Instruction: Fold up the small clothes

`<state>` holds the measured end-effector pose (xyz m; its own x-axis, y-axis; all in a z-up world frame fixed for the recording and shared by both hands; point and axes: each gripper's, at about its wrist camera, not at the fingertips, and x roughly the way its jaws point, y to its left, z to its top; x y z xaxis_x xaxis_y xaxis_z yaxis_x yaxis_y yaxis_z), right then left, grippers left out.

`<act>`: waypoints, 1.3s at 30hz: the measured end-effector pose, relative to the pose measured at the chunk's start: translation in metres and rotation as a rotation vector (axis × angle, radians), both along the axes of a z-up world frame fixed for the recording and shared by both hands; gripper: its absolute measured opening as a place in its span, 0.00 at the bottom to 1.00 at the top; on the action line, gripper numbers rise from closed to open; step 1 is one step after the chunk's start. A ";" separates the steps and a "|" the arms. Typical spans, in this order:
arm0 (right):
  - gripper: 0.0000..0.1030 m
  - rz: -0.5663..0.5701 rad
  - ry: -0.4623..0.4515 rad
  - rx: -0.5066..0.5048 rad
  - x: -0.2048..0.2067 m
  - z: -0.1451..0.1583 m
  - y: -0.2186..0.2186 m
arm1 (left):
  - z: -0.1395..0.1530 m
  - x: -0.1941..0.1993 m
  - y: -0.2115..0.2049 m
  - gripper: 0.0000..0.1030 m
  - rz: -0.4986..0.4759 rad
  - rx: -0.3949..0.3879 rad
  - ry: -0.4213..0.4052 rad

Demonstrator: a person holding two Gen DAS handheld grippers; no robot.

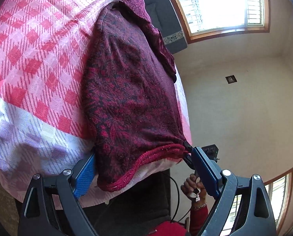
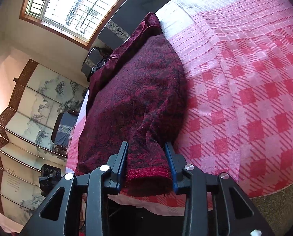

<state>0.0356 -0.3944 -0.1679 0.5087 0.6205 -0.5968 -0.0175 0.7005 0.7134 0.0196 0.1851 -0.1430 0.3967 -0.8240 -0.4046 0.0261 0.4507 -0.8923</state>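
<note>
Both wrist views close, opposite corners – same maroon garment point(image 1: 130, 90) – bed edge point(image 2: 245, 98)

Pink checked bedspread point(image 2: 254, 98), barred window point(image 1: 221, 4), painted folding screen point(image 2: 34, 102) (landscape panels).

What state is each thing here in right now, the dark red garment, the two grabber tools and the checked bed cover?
Dark red garment: lying lengthwise near the bed's edge, hem corners between both tools' fingers.
Right gripper: shut on the garment's hem corner.
Left gripper: open wide, hem between its fingers, not pinched.
Checked bed cover: spread flat under the garment.
Window: bright; open or shut unclear.
</note>
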 end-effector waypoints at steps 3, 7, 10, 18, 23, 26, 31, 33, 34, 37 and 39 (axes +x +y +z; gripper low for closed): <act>0.20 -0.003 -0.004 0.011 -0.004 -0.001 -0.006 | 0.003 0.005 -0.008 0.87 0.040 0.036 -0.039; 0.15 -0.010 -0.004 0.001 -0.011 -0.001 -0.014 | 0.010 0.010 -0.022 0.11 0.051 0.199 -0.088; 0.15 0.000 -0.006 0.015 -0.012 -0.001 -0.018 | 0.009 0.010 -0.022 0.11 0.032 0.186 -0.086; 0.39 0.014 0.017 0.038 0.000 -0.001 -0.016 | 0.002 0.009 -0.006 0.45 -0.017 0.120 -0.012; 0.40 0.043 0.021 0.042 0.004 -0.002 -0.003 | -0.012 0.006 0.001 0.60 -0.005 0.033 0.039; 0.38 0.035 0.027 0.046 0.006 -0.002 -0.002 | -0.012 0.007 -0.002 0.68 0.011 0.002 0.037; 0.37 0.045 0.026 0.046 0.006 -0.003 -0.001 | -0.005 0.010 -0.014 0.73 0.011 0.054 -0.011; 0.37 0.044 0.023 0.042 0.006 -0.003 -0.001 | -0.001 0.010 -0.019 0.69 0.022 0.090 -0.027; 0.37 0.043 0.021 0.039 0.006 -0.003 -0.001 | 0.000 0.011 -0.023 0.54 0.018 0.120 -0.036; 0.36 0.035 0.013 0.029 0.003 -0.003 -0.001 | -0.007 0.014 -0.029 0.11 0.000 0.200 -0.015; 0.27 0.029 0.021 0.015 0.002 -0.005 -0.001 | -0.010 0.012 -0.026 0.11 0.021 0.200 -0.024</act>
<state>0.0375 -0.3954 -0.1734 0.4774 0.6442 -0.5976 -0.0227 0.6890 0.7244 0.0314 0.1591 -0.1526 0.4247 -0.7195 -0.5495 0.0347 0.6195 -0.7843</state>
